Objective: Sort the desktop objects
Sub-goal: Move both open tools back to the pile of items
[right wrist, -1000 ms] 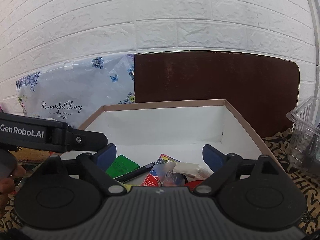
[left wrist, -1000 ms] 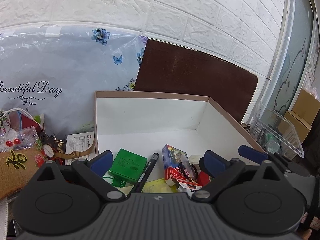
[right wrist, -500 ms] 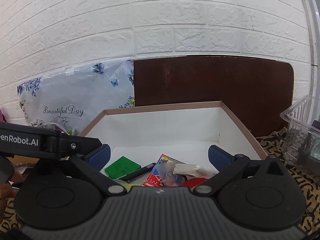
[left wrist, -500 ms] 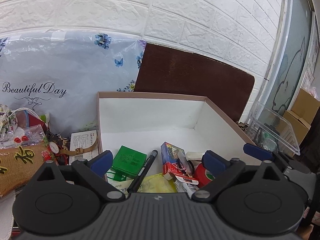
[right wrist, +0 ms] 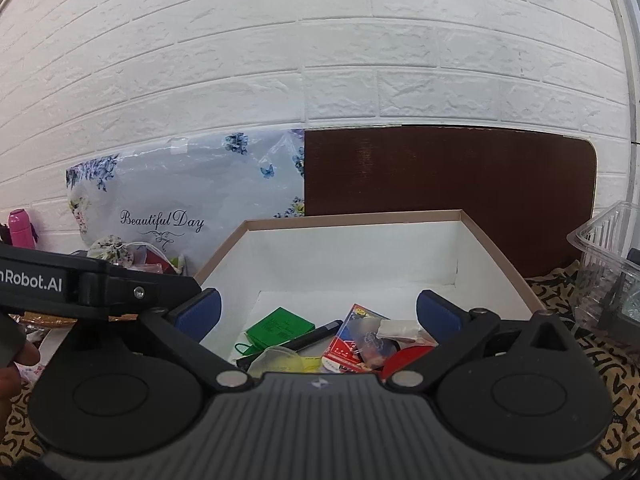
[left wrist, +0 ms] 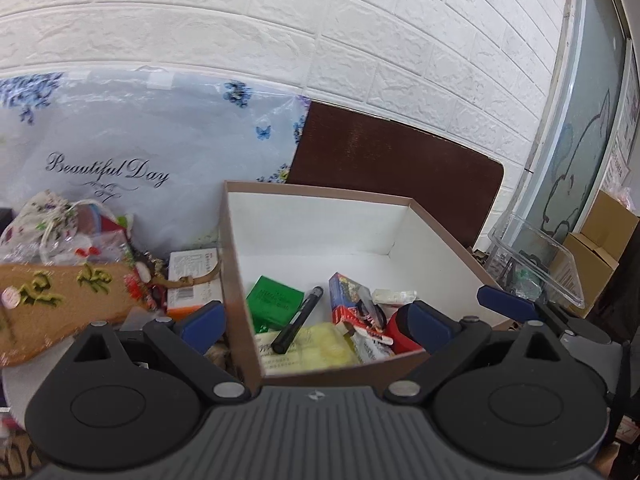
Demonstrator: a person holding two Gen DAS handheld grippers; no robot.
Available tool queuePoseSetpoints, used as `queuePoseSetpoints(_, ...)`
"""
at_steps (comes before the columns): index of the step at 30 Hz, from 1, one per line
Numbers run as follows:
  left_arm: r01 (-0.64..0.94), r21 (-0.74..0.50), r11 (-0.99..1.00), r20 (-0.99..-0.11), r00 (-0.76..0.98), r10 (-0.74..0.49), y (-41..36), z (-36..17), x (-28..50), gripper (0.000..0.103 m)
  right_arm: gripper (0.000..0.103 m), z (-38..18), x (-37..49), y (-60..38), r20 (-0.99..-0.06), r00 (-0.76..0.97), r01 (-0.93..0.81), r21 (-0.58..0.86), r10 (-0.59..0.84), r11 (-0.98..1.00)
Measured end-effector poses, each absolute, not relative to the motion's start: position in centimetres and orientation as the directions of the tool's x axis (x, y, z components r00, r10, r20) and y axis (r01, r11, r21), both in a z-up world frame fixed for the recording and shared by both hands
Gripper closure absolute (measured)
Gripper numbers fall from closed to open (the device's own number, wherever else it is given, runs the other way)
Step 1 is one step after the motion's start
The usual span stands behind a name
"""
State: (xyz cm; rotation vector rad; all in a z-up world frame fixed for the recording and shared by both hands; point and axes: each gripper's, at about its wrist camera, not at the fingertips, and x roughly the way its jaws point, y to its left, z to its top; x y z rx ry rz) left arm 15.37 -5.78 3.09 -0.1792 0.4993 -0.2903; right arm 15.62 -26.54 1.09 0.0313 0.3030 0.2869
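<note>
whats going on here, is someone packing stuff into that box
A person is sorting desk clutter with a handheld gripper in each hand. Both the left gripper and the right gripper are open and hold nothing, poised at the near edge of the cardboard box. The box already contains a green packet, a black marker, a red card pack and other small items. More clutter, including an orange and white carton, sits outside the box to its left.

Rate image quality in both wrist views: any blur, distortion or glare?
Left wrist view: strong fisheye bending of the brick wall, slight motion blur on the yellow packet. Right wrist view: same curvature, sharper; even light, no glare on the box.
</note>
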Motion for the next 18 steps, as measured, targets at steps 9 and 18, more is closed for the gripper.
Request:
queuePoseSetpoints(9, 0.101, -0.295, 0.95, -0.479, 0.845, -0.238, -0.5, 0.6, 10.1, 0.003, 0.002, -0.9, 12.3, -22.0, -0.321, 0.866, -0.395, 0.035, 0.384, 0.918)
queuePoseSetpoints(18, -0.024, -0.345, 0.938, -0.516, 0.84, -0.168, 5.5, -2.0, 5.8, 0.003, 0.002, -3.2, 10.2, -16.5, -0.371, 0.768, -0.538, 0.067, 0.522, 0.84)
